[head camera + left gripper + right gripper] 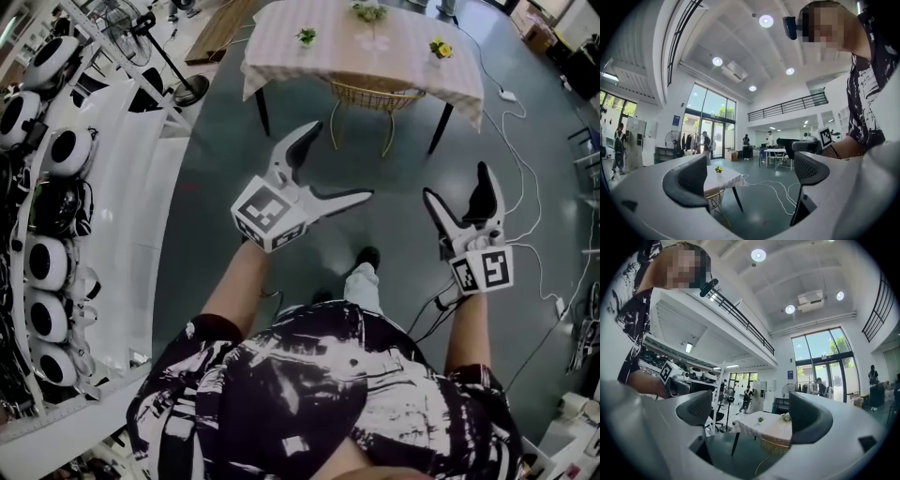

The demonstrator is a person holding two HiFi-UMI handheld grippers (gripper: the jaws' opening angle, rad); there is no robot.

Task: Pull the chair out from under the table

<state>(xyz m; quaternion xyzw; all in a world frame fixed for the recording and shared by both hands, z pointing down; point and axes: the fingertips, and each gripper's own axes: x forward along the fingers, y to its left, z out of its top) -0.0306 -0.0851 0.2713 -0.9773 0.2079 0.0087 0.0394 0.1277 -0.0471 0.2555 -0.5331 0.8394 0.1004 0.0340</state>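
The chair (373, 95), with a woven golden back and thin legs, stands pushed in under the far tabletop (281, 56). Only its back and two legs show below the checked cloth, and the seat is hidden. Between the person and the table lies a broad stretch of bare grey floor (394, 234), open for moving. On the left the room is hemmed by white shelving (112, 187) loaded with round white items, and a fan stand (190, 89) sits near the table's left corner. On the right a white cable (769, 183) trails across the floor from beside the table toward the near side.

The left hand-held gripper (337, 164) hangs over the open floor with its jaws spread wide. Nothing is between them and they touch nothing. The right hand-held gripper (457, 187) is likewise wide open and empty. Both point toward the table and are well apart from the chair.

Small plants (307, 37) stand on the cloth. The table's far edge is cut off at the top of the head view, and the person's torso hides the nearest floor.
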